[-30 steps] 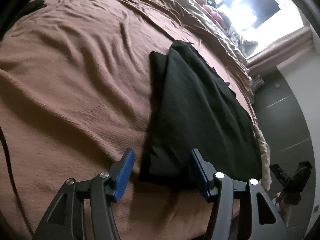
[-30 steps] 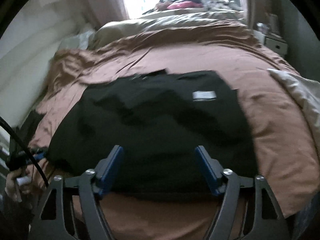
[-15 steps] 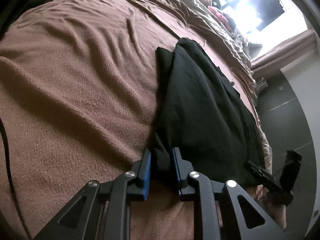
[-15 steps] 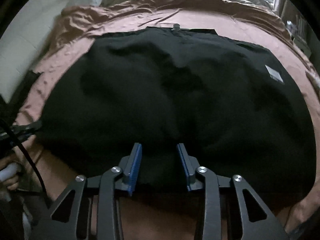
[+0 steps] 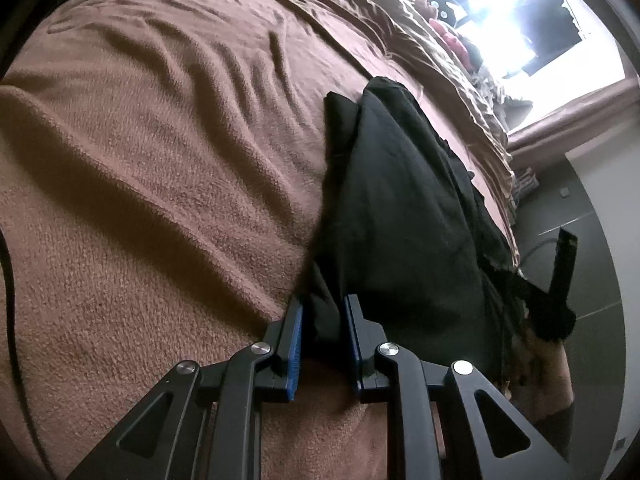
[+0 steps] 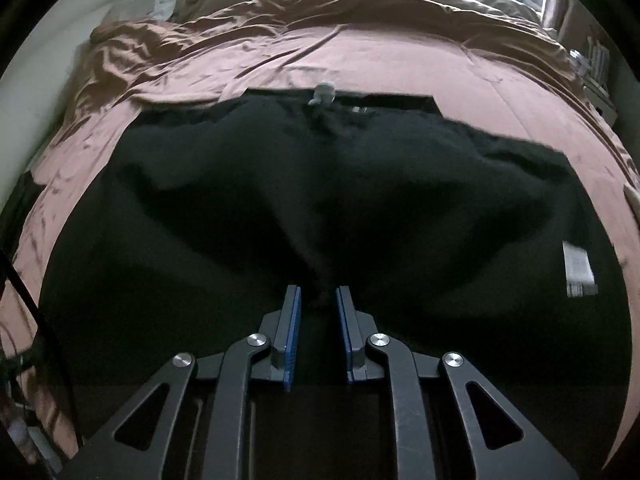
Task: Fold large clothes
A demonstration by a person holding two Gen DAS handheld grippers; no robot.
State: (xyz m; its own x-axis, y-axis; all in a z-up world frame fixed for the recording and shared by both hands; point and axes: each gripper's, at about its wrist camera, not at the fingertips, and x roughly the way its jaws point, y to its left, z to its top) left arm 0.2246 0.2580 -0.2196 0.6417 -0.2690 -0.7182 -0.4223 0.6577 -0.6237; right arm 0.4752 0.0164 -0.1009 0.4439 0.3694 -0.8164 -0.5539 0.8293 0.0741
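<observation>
Brown bedding (image 5: pixel 168 184) lay under the black garment (image 5: pixel 400 216), spread ahead of both grippers. The left gripper (image 5: pixel 323 312) had just clamped its near corner; the right gripper (image 6: pixel 318 300) had just closed on the near hem, ready for lifting into a fold.

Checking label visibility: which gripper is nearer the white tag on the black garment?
Right. The right gripper pinches the black garment with the white tag off to its side; the left gripper grips another edge, no tag visible.

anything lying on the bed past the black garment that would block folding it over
Nothing visible does. The brown blanket beyond the black garment is bare, and both the left gripper and right gripper already pinch its near edge.
</observation>
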